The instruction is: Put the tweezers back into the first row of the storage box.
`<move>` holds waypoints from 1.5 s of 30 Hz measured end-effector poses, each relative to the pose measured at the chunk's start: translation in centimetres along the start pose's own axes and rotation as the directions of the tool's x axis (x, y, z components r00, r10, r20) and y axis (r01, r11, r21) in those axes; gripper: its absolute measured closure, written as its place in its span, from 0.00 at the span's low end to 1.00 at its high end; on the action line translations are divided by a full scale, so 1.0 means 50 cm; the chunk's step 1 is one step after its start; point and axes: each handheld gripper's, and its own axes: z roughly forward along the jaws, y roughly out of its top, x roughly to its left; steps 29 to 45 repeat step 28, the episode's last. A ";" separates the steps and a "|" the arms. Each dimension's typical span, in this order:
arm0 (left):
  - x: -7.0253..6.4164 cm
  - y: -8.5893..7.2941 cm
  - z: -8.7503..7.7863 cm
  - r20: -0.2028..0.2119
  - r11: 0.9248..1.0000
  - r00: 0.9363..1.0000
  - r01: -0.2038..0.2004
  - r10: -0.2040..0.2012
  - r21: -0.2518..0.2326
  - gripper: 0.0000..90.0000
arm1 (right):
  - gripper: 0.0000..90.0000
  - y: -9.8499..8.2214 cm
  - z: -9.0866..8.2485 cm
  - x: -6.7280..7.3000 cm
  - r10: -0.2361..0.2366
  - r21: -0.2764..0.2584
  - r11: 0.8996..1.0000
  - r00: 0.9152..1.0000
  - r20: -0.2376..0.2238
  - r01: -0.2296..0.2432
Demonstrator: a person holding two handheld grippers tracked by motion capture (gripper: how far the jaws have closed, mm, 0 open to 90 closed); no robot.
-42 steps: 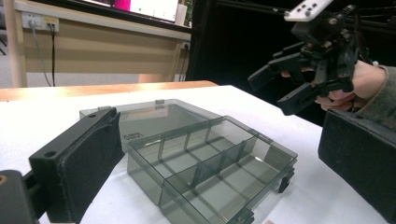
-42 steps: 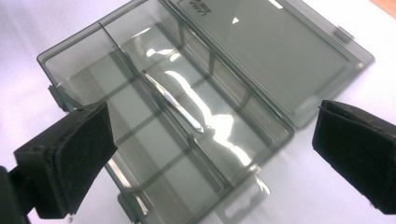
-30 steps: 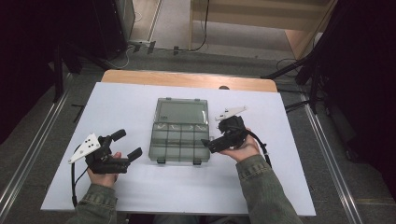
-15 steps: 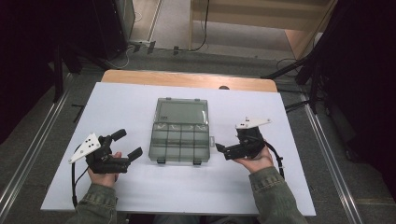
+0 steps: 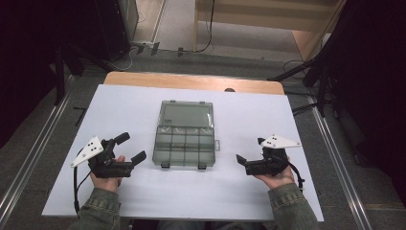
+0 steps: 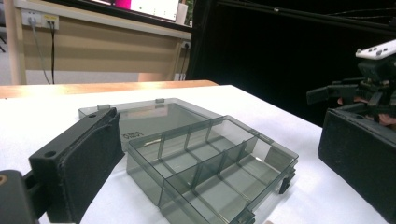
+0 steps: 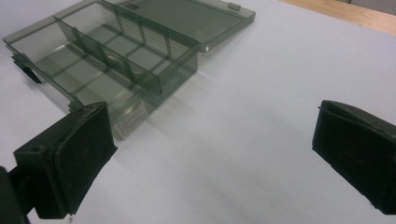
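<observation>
Smoky clear plastic organizer box (image 5: pixel 186 139), gridded w/ dividers, lid flat open; lid label too small to read. Left gripper (image 5: pixel 130 148) & right gripper (image 5: pixel 250 151): matte black padded jaws spread, holding nothing.

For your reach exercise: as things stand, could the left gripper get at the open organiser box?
Probably yes. The left gripper is open beside the organiser box, apart from it, with bare white table between them. The right gripper sits off on the far side.

The organiser box (image 5: pixel 186 135) lay open on the worktop (image 5: pixel 249 120), left gripper (image 5: pixel 129 147) left of it, right gripper (image 5: pixel 249 150) right of it.
</observation>
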 end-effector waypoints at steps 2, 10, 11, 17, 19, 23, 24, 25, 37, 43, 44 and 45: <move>0.000 0.000 0.000 -0.001 1.000 1.000 0.000 0.000 0.001 0.00 | 0.00 -0.012 -0.004 -0.004 0.003 -0.015 1.000 1.000 0.003 -0.003; 0.000 -0.001 0.001 -0.003 1.000 1.000 0.000 0.000 0.004 0.00 | 0.00 -0.057 -0.026 -0.019 0.037 -0.098 0.995 0.999 -0.003 -0.037; 0.000 -0.001 0.001 -0.003 1.000 1.000 0.000 0.000 0.005 0.00 | 0.00 -0.064 -0.030 -0.019 0.033 -0.128 0.991 0.999 -0.005 -0.033; 0.000 -0.001 0.001 -0.002 1.000 1.000 0.001 -0.001 0.005 0.00 | 0.00 -0.102 -0.054 -0.023 0.024 -0.260 0.965 1.000 0.006 -0.022; 0.000 -0.001 0.001 0.000 1.000 1.000 0.002 -0.002 0.005 0.00 | 0.00 -0.109 -0.058 -0.025 0.022 -0.284 0.959 1.000 0.016 -0.016; 0.000 -0.001 0.002 0.001 1.000 1.000 0.007 -0.007 0.003 0.00 | 0.00 -0.133 -0.070 -0.034 0.045 -0.335 0.942 0.997 0.058 -0.023; 0.000 -0.001 0.002 0.002 1.000 1.000 0.005 -0.005 0.002 0.00 | 0.00 -0.138 -0.070 -0.036 0.062 -0.339 0.940 0.996 0.059 -0.038; 0.000 0.000 0.001 0.005 1.000 1.000 0.003 -0.003 -0.002 0.00 | 0.00 -0.146 -0.069 -0.041 0.080 -0.344 0.937 0.995 0.066 -0.053; 0.001 0.000 0.001 0.006 1.000 1.000 0.005 -0.005 -0.002 0.00 | 0.00 -0.147 -0.070 -0.042 0.093 -0.338 0.939 0.993 0.078 -0.062; 0.001 0.000 0.001 0.006 1.000 1.000 0.005 -0.005 -0.002 0.00 | 0.00 -0.147 -0.070 -0.042 0.093 -0.338 0.939 0.993 0.078 -0.062; 0.001 0.000 0.001 0.006 1.000 1.000 0.005 -0.005 -0.002 0.00 | 0.00 -0.147 -0.070 -0.042 0.093 -0.338 0.939 0.993 0.078 -0.062; 0.001 0.000 0.001 0.006 1.000 1.000 0.005 -0.005 -0.002 0.00 | 0.00 -0.147 -0.070 -0.042 0.093 -0.338 0.939 0.993 0.078 -0.062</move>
